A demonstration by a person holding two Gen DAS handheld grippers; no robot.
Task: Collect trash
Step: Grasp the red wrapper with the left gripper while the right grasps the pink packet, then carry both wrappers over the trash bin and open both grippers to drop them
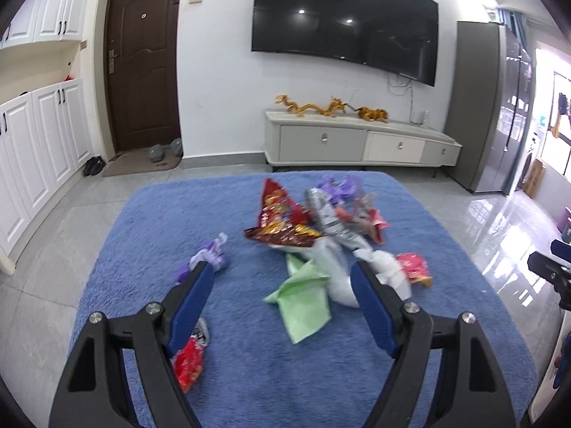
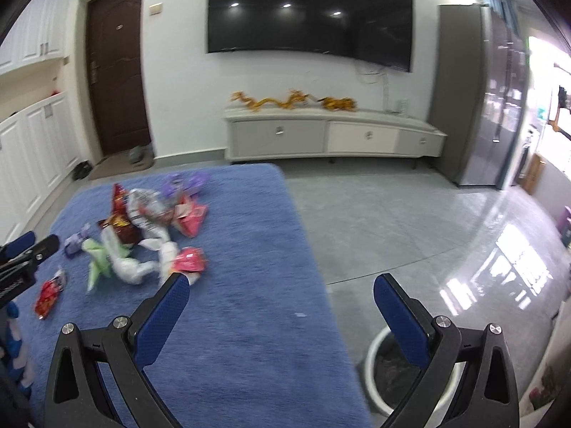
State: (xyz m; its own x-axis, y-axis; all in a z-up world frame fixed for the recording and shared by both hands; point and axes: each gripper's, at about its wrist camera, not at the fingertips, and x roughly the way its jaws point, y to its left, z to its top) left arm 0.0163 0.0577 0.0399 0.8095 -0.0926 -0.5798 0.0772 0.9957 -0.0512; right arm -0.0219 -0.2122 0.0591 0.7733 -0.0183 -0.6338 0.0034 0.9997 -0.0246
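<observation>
Counted on the blue cloth [image 1: 249, 374]: two purple wrappers [image 1: 208, 258], at ten and twelve o'clock; two red snack bags [image 1: 282, 219]; one small red packet [image 1: 187, 362] at seven; one green paper [image 1: 303, 299]; one white bin [image 2: 374, 356], at five o'clock in right view.

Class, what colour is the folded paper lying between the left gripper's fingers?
Light green paper, clearest in the left wrist view.

Fuzzy blue cloth [image 1: 249, 374], crinkly foil wrappers [image 1: 282, 221], possibly paper green sheet [image 1: 303, 303], glossy floor tiles [image 2: 446, 249]
</observation>
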